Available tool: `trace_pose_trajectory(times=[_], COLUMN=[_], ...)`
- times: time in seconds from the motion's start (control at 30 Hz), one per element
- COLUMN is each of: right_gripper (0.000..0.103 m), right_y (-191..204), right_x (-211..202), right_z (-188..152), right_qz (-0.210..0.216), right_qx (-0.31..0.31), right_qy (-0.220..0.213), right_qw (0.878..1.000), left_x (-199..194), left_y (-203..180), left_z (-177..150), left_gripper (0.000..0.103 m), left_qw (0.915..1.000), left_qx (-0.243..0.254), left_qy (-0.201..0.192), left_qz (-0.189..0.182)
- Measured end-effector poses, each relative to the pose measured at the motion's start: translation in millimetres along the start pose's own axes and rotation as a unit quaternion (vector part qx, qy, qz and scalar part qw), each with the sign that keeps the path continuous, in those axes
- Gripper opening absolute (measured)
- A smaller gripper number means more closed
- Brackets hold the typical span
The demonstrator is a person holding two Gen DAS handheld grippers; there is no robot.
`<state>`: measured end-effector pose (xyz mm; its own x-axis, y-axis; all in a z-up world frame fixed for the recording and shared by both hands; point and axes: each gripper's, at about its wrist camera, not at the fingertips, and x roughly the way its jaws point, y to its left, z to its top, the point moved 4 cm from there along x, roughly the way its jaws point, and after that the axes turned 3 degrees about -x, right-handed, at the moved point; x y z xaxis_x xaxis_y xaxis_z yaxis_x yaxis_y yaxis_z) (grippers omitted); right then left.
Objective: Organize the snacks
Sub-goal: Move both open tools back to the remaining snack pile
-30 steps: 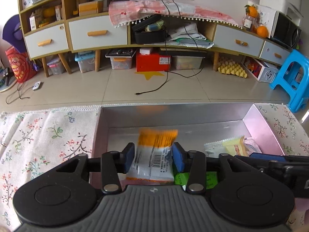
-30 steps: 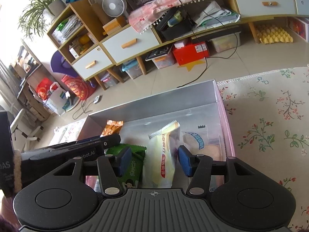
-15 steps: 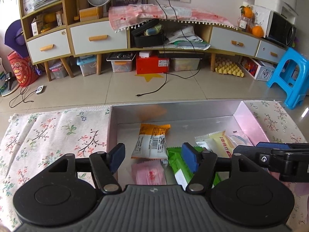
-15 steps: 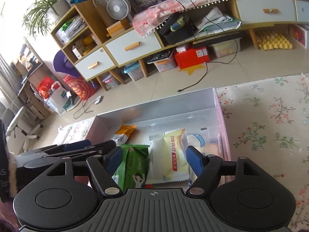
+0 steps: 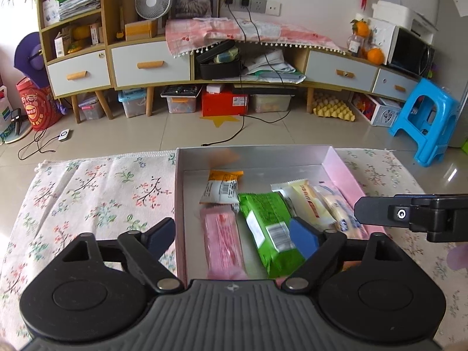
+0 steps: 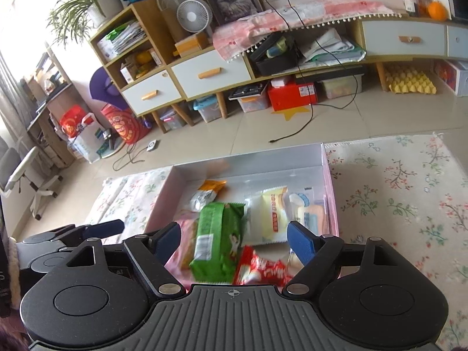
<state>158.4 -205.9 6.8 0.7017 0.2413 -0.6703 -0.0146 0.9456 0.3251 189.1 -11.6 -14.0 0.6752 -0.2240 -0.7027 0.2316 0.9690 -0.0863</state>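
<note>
Both packets have dropped free: from the left wrist, the left gripper (image 5: 231, 238) hangs above the box (image 5: 339, 163), jaws opening and empty, the orange packet (image 5: 223, 187) lying flat inside near its far wall. From the right wrist, the right gripper (image 6: 234, 242) likewise spreads empty jaws over the box, the yellow packet (image 6: 273, 207) resting beside its right wall, apparently so the snacks lie in a row.

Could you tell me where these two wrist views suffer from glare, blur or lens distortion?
Left wrist view: fisheye bends the cabinet into a curve, corners vignette dark, an orange reflection smears the box's silver far wall. Right wrist view: the window side at left is blown out white, the red wrapper and the green packet look slightly soft, and the room tilts.
</note>
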Motion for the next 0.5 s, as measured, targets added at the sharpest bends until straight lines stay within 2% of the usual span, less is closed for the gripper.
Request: trace_pose_trajectory(times=[0.23,0.33,0.5], right_gripper=[0.086,0.090,0.090], right_y=[13,16,20], right_x=[-25,-32,-38], right_z=[-17,-26,-43], right_qz=[-0.009,-0.014,-0.026], right_qx=[-0.002,-0.004,-0.011], right_qy=[0.009,0.012,0.020], right_qw=[1.000,1.000,0.999], left_x=[-23,-30,-41], left_y=[1,0,4], left_z=[-18,-28,-46], left_gripper=[0.097,0.099,0.102], left_qw=[0.9998,0.9996,0.9987], left_qx=[-0.010,-0.012,-0.036], left_qy=[0.004,0.015,0.026], left_qz=[0.015,0.021,0.024])
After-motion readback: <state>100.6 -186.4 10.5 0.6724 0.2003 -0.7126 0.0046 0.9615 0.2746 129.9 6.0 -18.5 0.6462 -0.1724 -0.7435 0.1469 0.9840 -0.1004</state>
